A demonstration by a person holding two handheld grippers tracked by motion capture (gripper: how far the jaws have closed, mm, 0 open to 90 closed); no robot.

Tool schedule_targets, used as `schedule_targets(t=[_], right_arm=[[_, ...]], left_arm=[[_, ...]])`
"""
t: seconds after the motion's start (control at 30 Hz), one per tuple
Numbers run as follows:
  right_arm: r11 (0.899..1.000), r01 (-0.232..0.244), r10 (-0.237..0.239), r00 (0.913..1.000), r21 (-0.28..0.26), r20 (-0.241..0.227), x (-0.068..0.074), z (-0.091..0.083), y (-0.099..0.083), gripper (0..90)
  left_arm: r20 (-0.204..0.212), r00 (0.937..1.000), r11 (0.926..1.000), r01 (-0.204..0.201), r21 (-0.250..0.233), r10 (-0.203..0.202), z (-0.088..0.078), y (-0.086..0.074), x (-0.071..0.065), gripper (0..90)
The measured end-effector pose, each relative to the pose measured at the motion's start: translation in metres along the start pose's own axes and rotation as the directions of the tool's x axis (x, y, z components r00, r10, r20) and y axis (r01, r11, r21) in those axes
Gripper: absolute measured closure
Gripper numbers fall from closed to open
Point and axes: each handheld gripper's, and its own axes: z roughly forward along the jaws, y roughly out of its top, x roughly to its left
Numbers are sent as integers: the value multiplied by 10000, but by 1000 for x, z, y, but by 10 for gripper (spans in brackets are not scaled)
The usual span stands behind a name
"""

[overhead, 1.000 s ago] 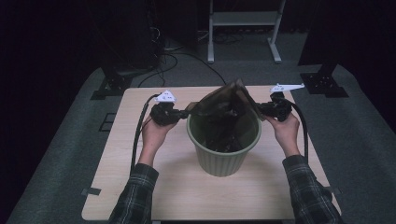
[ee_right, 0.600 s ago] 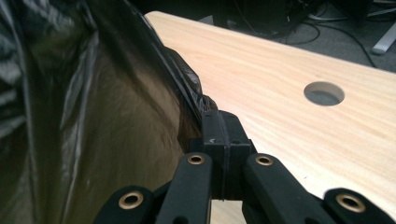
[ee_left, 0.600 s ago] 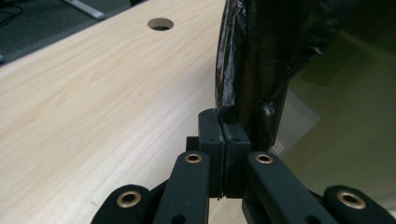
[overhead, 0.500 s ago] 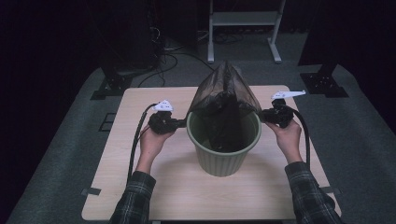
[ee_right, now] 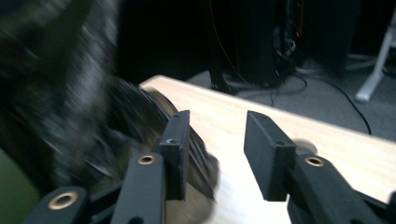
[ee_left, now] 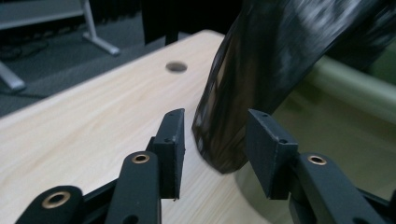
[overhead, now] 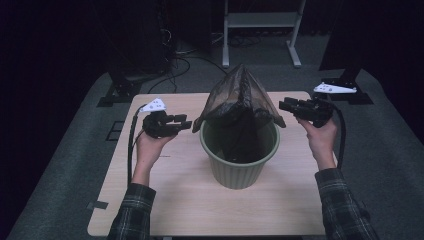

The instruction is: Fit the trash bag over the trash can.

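A green round bin [overhead: 239,165] stands mid-table with a dark see-through bag [overhead: 240,95] puffed up in a tent shape above its rim. My left gripper [overhead: 185,124] hovers left of the bin and its jaws have just been opening. In the left gripper view the bag's hanging corner [ee_left: 224,140] lies beyond the left gripper [ee_left: 214,128], and the pads do not press on it. My right gripper [overhead: 284,106] hovers right of the bin and its jaws have just been opening too. The blurred bag [ee_right: 70,79] is left of the right gripper [ee_right: 217,126], with nothing between its pads.
The wooden table [overhead: 170,200] has a small round hole [ee_left: 176,66] near its far edge. Behind it stand a white-legged frame [overhead: 260,20], floor cables [overhead: 175,55] and two black stand bases [overhead: 120,92], [overhead: 350,92]. Grey carpet surrounds the table.
Both grippers were shut on the bag's edges by the bin rim. The bag ballooned upward, both hands drew outward and up from the bin, and both jaws opened and let the bag go.
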Motion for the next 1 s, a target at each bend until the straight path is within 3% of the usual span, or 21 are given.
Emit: schedule_targets(t=[0.27, 0.43, 0.5, 0.6, 0.67, 0.8, 1.0], right_arm=[[9974, 160, -239, 9931, -696, -1147, 23, -1, 28, 508], [9989, 212, -272, 9884, -416, -1497, 31, 15, 33, 476], [9993, 268, -304, 9884, -262, -1487, 32, 23, 33, 526], [9990, 444, -441, 9854, -22, -1647, 33, 29, 30, 800], [9976, 676, -645, 9836, 130, -1687, 36, 30, 29, 899], [9961, 874, -840, 9811, 118, -1742, 39, 27, 31, 900], [9957, 916, -869, 9778, 159, -1904, 38, 22, 32, 900]], left_arm=[[405, 9989, 9974, -222, -688, 250, -7, 31, -6, 482], [596, 9976, 9957, -304, -880, 357, 2, 47, -7, 432], [596, 9975, 9949, -315, -958, 374, 6, 51, -7, 411], [672, 9969, 9938, -345, -1056, 418, 13, 57, -5, 374], [757, 9961, 9932, -366, -1103, 452, 19, 62, -2, 362], [1299, 9906, 9908, -244, -1330, 418, 29, 71, 1, 356], [1678, 9849, 9935, -248, -1111, 433, 50, 77, -1, 370]])
